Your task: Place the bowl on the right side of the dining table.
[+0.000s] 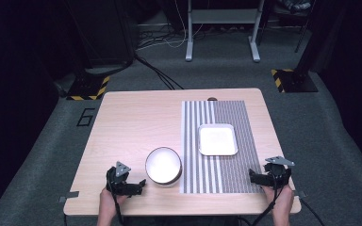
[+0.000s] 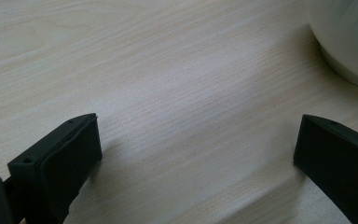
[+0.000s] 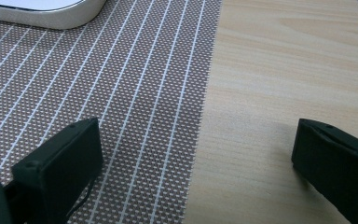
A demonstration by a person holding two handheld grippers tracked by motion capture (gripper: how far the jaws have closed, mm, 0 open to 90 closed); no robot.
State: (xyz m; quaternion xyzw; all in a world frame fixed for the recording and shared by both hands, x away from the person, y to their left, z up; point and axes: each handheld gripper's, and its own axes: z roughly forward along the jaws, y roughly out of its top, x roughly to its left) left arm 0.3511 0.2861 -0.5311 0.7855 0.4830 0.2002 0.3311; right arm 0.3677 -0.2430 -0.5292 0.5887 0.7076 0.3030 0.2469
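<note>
A round white bowl (image 1: 163, 165) stands near the front of the wooden table (image 1: 132, 122), touching the left edge of a striped placemat (image 1: 221, 179). A white square plate (image 1: 218, 139) lies on that mat. My left gripper (image 1: 138, 186) rests low at the front left, just left of the bowl. It is open, with bare wood between its jaws (image 2: 198, 140), and the bowl's side (image 2: 349, 42) shows at the upper right. My right gripper (image 1: 256, 178) sits at the front right and is open over the mat's right edge (image 3: 196, 140). A corner of the plate (image 3: 42, 14) shows at the upper left.
A small dark knob (image 1: 212, 99) sits at the table's far edge. On the grey carpet beyond are a white desk frame (image 1: 222, 28), loose cables (image 1: 160, 75) and stand bases with yellow-black tape (image 1: 88, 88). The bare wood left of the mat (image 3: 121, 93) offers room.
</note>
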